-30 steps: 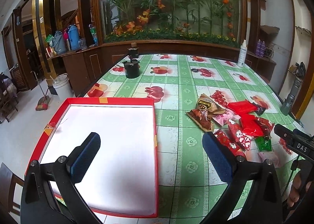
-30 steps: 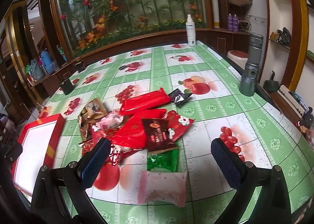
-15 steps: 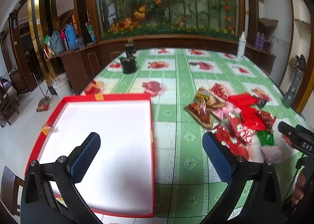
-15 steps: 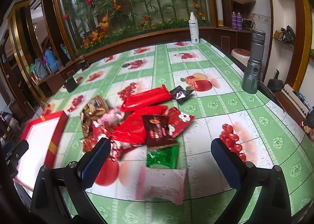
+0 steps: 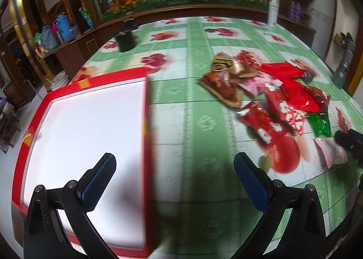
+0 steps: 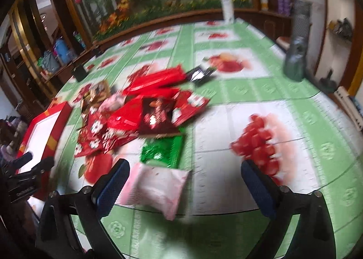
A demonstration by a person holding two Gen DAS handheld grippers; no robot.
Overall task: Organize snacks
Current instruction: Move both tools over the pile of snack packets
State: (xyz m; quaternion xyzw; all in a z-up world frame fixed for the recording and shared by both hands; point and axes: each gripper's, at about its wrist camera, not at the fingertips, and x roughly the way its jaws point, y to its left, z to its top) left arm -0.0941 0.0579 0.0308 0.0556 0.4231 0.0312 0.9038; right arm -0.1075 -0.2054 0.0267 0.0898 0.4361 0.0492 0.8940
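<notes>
A heap of snack packets lies on the green fruit-print tablecloth, mostly red wrappers. A green packet and a pale pink packet lie nearest. My right gripper hangs low over the pink packet, which lies between the fingers; the jaws are closing and the pads do not press it. My left gripper stands open astride the right wall of the red box, which has a white floor. The snack heap lies to its right.
A black cup stands at the far left of the table, a white spray bottle at the far edge, a grey cylinder at the right edge. Wooden cabinets and a flower mural ring the table.
Both grippers have dropped closer to the table and tilted downward. The pink packet now lies between the right fingers; the left gripper has shifted over the box's right wall.
</notes>
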